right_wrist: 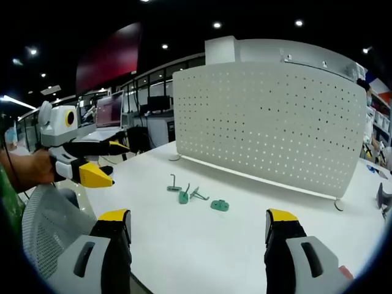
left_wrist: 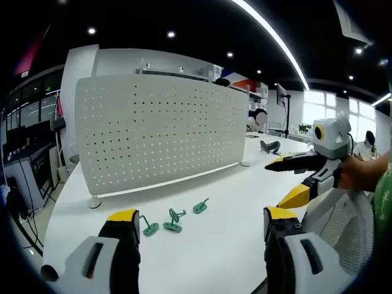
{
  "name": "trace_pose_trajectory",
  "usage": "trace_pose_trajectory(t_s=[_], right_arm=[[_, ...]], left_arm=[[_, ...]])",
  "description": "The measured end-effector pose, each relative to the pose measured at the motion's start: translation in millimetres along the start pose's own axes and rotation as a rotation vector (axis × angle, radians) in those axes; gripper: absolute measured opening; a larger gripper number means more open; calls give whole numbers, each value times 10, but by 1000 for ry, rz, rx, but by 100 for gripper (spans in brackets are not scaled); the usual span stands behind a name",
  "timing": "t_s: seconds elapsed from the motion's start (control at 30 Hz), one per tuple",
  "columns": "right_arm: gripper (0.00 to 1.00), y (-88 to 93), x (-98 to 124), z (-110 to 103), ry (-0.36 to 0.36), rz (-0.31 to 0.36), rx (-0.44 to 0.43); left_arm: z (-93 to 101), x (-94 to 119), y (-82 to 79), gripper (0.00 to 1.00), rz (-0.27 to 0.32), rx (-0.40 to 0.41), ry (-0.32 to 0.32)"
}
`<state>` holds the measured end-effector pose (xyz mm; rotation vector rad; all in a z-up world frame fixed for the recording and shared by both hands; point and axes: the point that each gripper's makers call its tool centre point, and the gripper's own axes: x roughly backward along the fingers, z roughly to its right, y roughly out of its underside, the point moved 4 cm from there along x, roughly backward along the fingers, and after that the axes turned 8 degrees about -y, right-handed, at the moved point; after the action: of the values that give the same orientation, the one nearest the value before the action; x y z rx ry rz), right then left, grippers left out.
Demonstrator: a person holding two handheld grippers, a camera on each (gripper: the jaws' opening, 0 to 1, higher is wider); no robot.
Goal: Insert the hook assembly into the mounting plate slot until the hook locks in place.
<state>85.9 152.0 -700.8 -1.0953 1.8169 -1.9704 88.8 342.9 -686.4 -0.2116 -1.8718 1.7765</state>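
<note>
Left hand-held gripper [left_wrist: 199, 229] hangs spread over the smooth white tabletop [left_wrist: 214, 257], holding nothing; just ahead lie three green plastic hooks [left_wrist: 173, 221] with bent metal prongs. Right hand-held gripper [right_wrist: 199, 229] gapes empty too. Beyond the hooks stands the curved, perforated white pegboard [left_wrist: 162, 128].

A: Surface? White desk [left_wrist: 202, 245], edge curving toward the cameras.

B: On it: white perforated panel [left_wrist: 162, 131] standing upright on small round feet. Just before it, three green hook pieces [left_wrist: 173, 223], close together in a loose row.

A: From the right gripper view, one bare metal hook [right_wrist: 173, 182] beside them.

B: Dark object [left_wrist: 269, 146] farther back, unidentifiable.
</note>
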Motion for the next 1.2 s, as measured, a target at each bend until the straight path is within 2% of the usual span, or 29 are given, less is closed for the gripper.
trace_pose_trajectory(t_s=[1.2], right_arm=[[91,33,-12,-1,-9,-15,-15]], left_arm=[[18,-9,28,81,-18,-15,8]])
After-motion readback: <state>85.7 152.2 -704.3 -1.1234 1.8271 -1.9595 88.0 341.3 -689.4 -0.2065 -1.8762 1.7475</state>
